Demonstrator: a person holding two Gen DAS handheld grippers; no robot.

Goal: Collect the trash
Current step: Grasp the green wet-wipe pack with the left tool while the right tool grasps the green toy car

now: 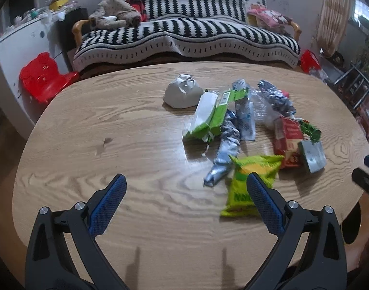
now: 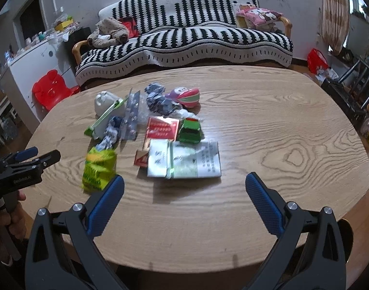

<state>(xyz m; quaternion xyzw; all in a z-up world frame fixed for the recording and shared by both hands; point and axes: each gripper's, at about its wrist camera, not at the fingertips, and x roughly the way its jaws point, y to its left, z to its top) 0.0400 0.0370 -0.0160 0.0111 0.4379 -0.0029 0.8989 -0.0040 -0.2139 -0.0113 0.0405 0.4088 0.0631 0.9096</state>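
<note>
Trash lies in a cluster on the oval wooden table point(image 1: 112, 125). A yellow-green snack bag point(image 1: 250, 181) is nearest, just ahead of my left gripper point(image 1: 185, 184), which stands open and empty over the table's near side. Behind the bag lie a crumpled silver-blue wrapper point(image 1: 226, 149), a green-and-white carton point(image 1: 206, 116), a red box point(image 1: 287, 135) and a grey crumpled wad point(image 1: 182, 91). My right gripper point(image 2: 184, 186) is open and empty, just in front of a flattened silver-and-green pack point(image 2: 184, 159). The snack bag point(image 2: 99, 169) sits left of it, the red box point(image 2: 162, 128) behind.
A black-and-white striped sofa point(image 1: 184, 31) runs behind the table. A red plastic chair point(image 1: 43, 77) stands at the left by a white cabinet point(image 1: 20, 46). A green toy car point(image 2: 190, 129) and a pink-green toy point(image 2: 186, 95) lie among the trash. Bare tabletop spreads right point(image 2: 281, 133).
</note>
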